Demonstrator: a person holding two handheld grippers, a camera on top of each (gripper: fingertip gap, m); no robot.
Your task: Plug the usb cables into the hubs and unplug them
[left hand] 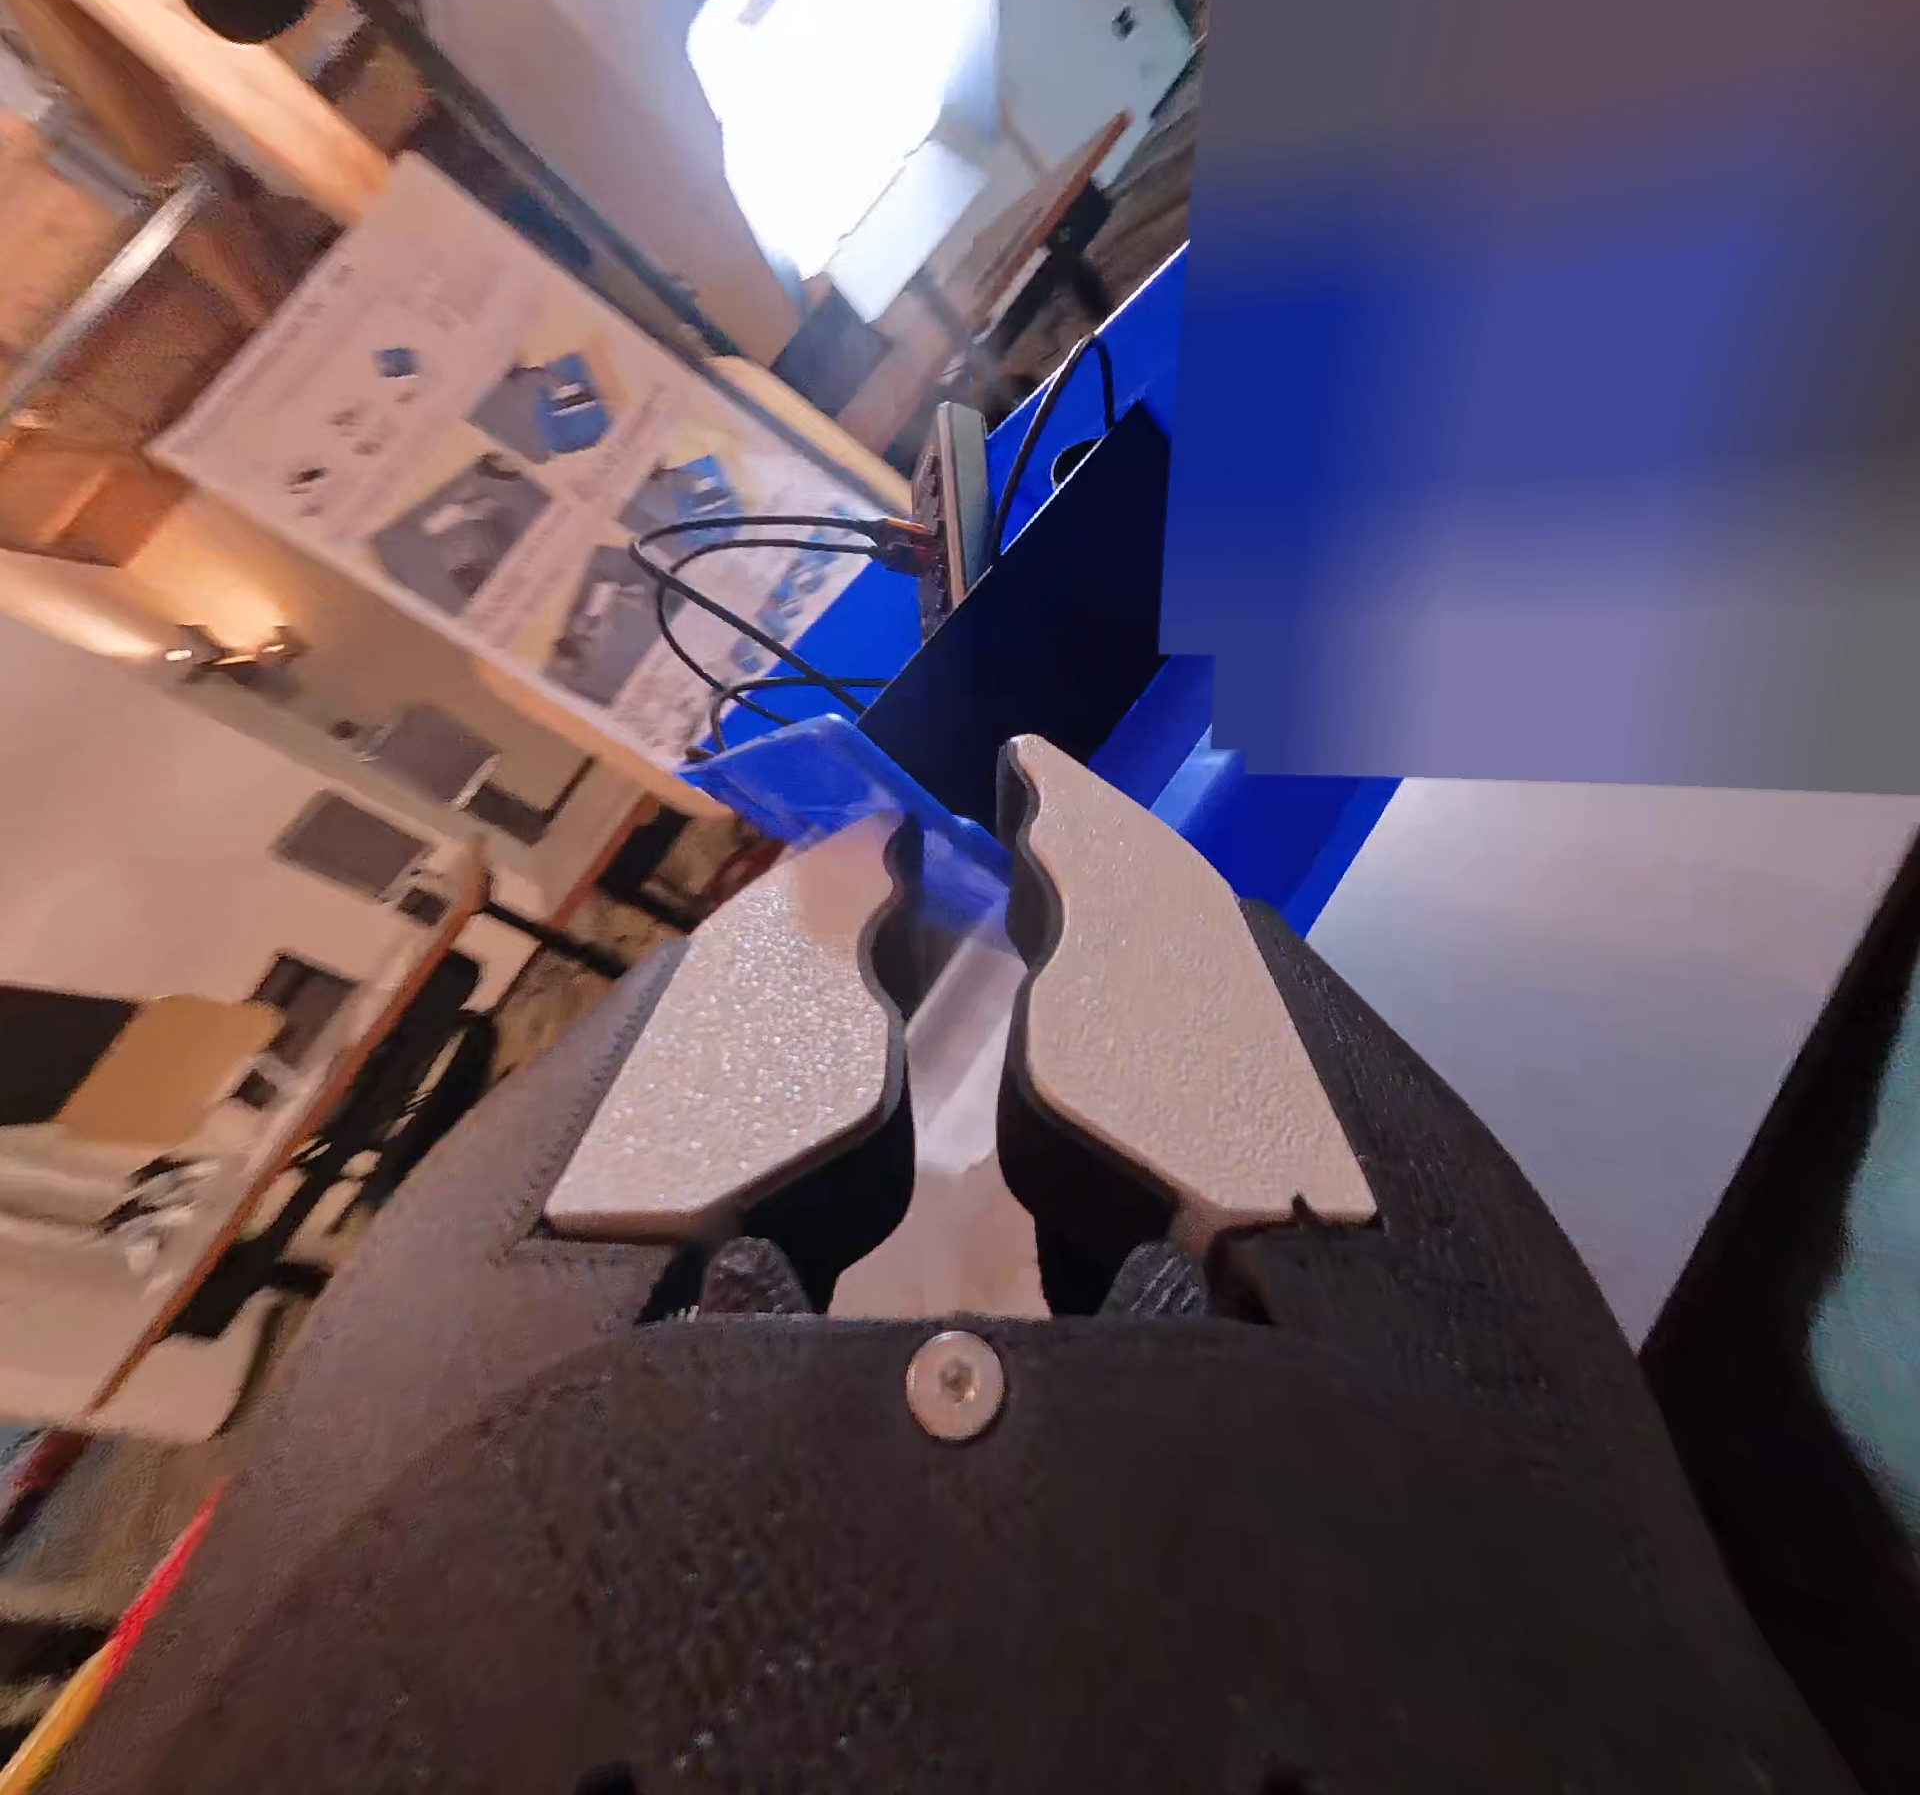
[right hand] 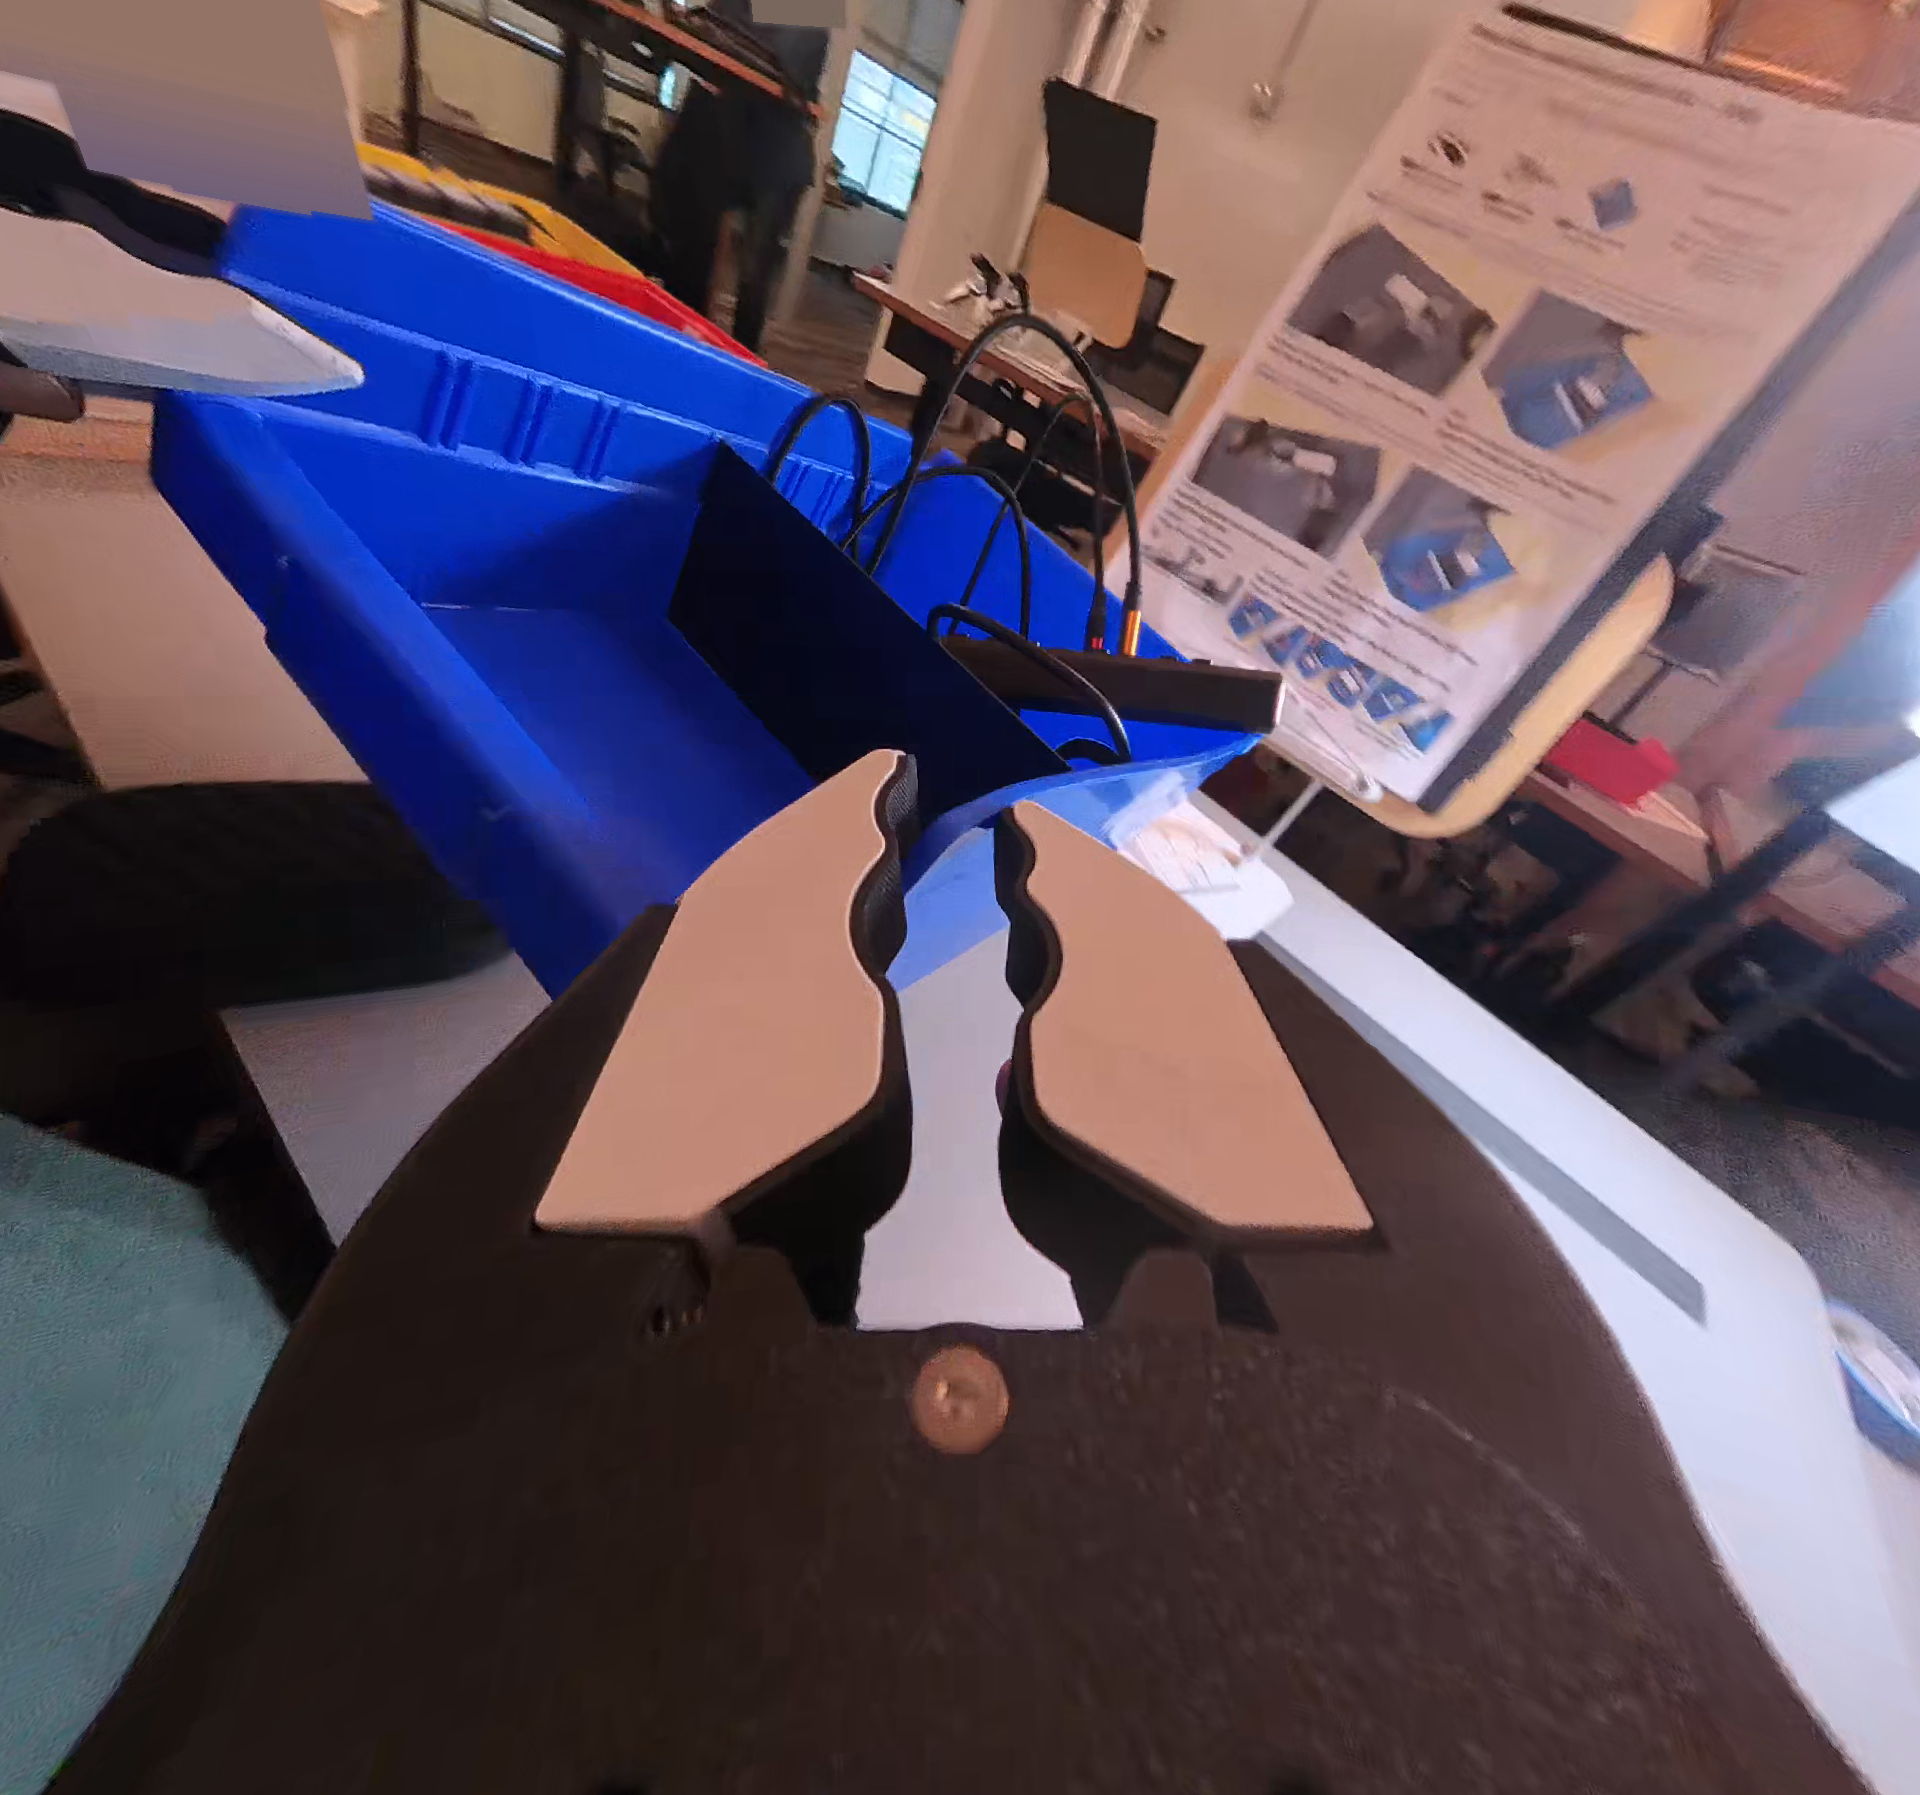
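Left gripper (left hand: 956,810): fingers narrow, clamped on the blue bin (left hand: 821,779) rim, which passes between the tips. White table (left hand: 1621,997) shows to the right of the fingers. Just past the tips, a dark divider (left hand: 1029,665) stands inside the bin. Beyond it a hub (left hand: 951,498) is tilted up on edge, with black cables (left hand: 727,582) looping out to the left of it; some plug ends sit at the hub's face, cannot tell how many are seated. Farther left, a poster (left hand: 468,457) leans on a wooden bench.

Right gripper (right hand: 951,800): fingers narrow, a small gap between the tips; the bin (right hand: 499,519) corner rim runs into that gap, left tip over the inside, right tip outside. Cannot tell if they pinch it. Table (right hand: 1455,1070) lies under and to the right. Just ahead, the divider (right hand: 821,644), then a dark hub (right hand: 1164,685) resting across the bin's far rim, right of the tips. Cables (right hand: 997,457) arch above it; an orange-tipped plug (right hand: 1130,628) stands in the hub's top. The other gripper's finger (right hand: 177,332) shows far left, over the bin's far rim. Poster (right hand: 1507,374) stands far right.
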